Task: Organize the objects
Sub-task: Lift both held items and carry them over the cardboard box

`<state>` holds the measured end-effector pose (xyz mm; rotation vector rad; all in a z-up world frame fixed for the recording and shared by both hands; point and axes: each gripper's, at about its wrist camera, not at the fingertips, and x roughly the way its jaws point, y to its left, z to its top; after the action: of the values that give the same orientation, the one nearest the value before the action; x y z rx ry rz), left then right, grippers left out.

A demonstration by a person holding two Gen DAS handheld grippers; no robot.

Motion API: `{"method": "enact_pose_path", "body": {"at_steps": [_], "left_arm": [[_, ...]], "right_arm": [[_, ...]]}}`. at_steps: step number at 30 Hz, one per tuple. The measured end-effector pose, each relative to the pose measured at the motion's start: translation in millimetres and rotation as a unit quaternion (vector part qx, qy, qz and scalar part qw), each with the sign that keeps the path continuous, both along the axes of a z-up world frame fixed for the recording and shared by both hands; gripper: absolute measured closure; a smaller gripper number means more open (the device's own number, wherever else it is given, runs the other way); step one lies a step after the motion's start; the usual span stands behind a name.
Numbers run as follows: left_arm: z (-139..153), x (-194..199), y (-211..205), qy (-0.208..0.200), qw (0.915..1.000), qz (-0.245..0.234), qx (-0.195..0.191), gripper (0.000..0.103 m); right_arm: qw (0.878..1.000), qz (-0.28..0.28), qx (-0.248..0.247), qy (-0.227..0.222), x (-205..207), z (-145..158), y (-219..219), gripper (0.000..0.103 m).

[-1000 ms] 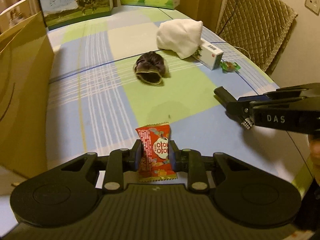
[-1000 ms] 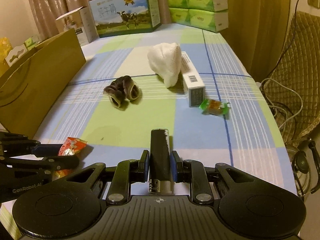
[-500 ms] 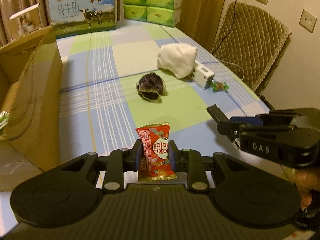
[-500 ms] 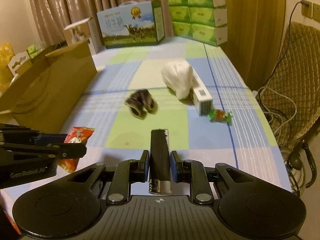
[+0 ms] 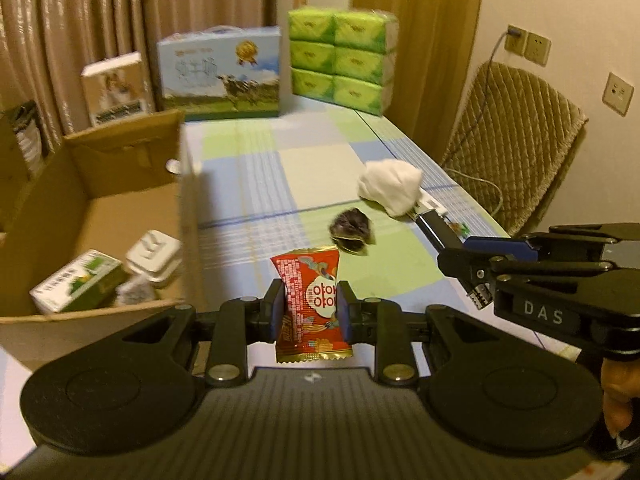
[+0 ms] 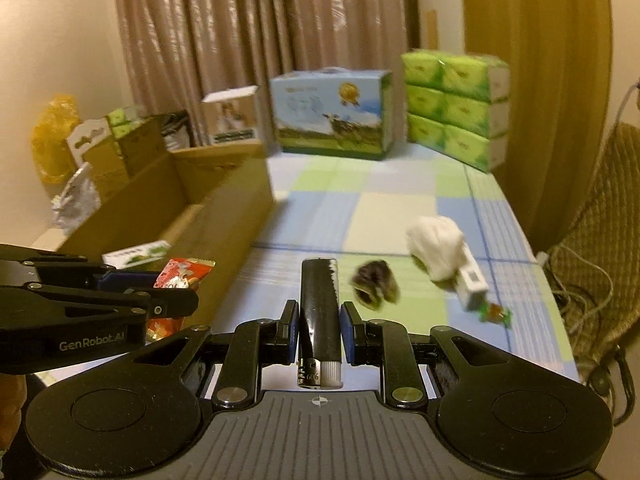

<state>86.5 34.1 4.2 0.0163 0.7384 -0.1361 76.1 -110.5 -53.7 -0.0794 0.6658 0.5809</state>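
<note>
My left gripper [image 5: 310,312] is shut on a red snack packet [image 5: 310,304], held above the table next to the open cardboard box [image 5: 132,220]. The packet also shows in the right wrist view [image 6: 182,276]. My right gripper [image 6: 319,328] is shut on a black lighter [image 6: 320,312], held above the table; the lighter shows in the left wrist view [image 5: 436,232]. On the checked tablecloth lie a dark rolled item [image 6: 374,286], a white cloth [image 6: 436,246], a small white box [image 6: 472,286] and a green wrapped candy [image 6: 496,314].
The cardboard box holds a green-and-white carton [image 5: 76,286] and a white item [image 5: 154,254]. A milk carton box [image 5: 220,72] and stacked green tissue packs [image 5: 342,60] stand at the table's far end. A quilted chair [image 5: 516,140] stands at the right.
Both grippers have risen and tilted up, each still gripping its object. The left one has moved toward the cardboard box, whose inside now shows.
</note>
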Motion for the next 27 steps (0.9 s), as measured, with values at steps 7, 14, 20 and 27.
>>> {"method": "enact_pose_path", "body": {"at_steps": [7,14,20,27], "left_arm": [[23.8,-17.5,34.3,-0.014,0.9995,0.028,0.001,0.081],[39.4,-30.1,65.3,-0.022,0.9981,0.057,0.008,0.081],[44.6,-37.4,85.1,-0.026,0.9970,0.072,0.008,0.081],[53.8,-34.6,123.7,-0.029,0.9956,0.090,-0.004,0.081]], "right_arm": [[0.999,0.033,0.004,-0.009,-8.7,12.3,34.1,0.084],[0.998,0.065,0.005,-0.015,-14.6,19.9,63.8,0.084],[0.996,0.087,0.008,-0.008,-14.8,22.4,85.8,0.084],[0.994,0.103,0.022,-0.004,-0.6,37.2,117.5,0.084]]}}
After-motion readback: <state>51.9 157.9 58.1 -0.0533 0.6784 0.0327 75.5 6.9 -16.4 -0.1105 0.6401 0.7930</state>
